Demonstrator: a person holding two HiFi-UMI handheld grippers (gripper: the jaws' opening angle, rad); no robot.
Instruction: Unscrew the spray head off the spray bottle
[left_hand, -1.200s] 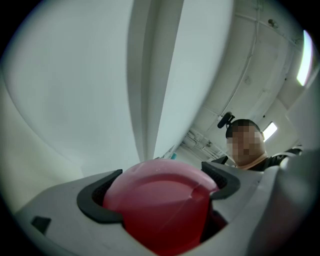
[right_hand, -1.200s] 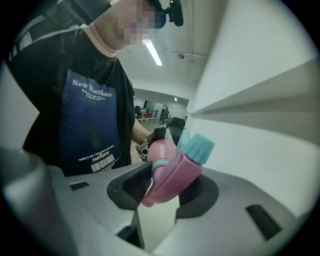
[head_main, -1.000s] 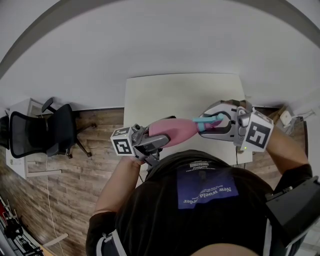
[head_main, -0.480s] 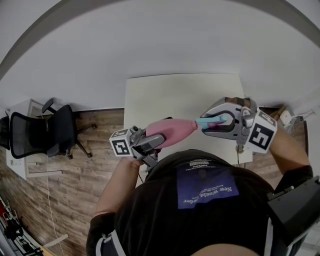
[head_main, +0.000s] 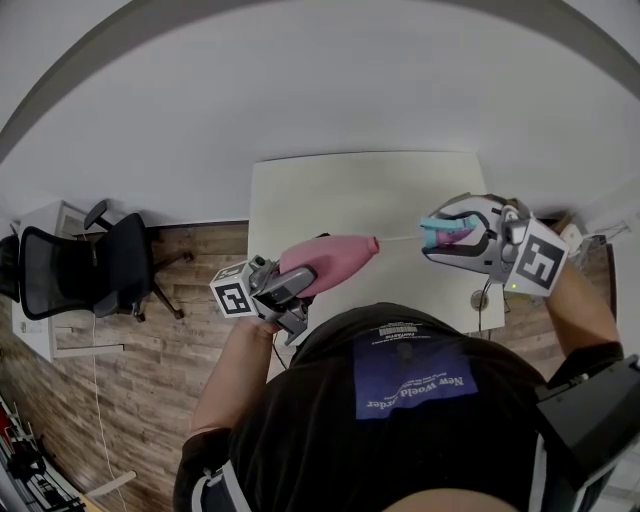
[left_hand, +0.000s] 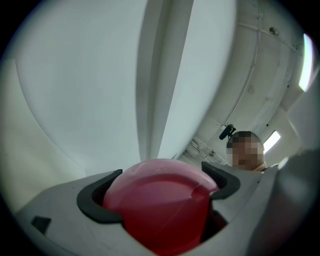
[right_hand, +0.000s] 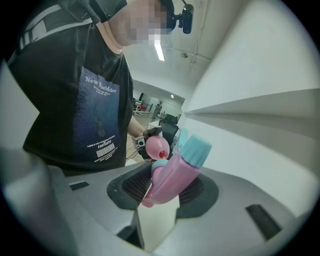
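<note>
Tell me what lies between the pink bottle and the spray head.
A thin tube bridges bottle and spray head, seen in the head view.

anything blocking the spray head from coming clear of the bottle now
Nothing visible blocks it. The spray head, clamped in the right gripper, is already apart from the bottle in the left gripper; only a thin pale line, likely its dip tube, spans the gap.

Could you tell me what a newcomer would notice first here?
A pink spray bottle sits clamped in the left tongs over the white table's near edge. The right tongs grip its pink-and-teal spray head, off the neck, a thin tube bridging the gap.
</note>
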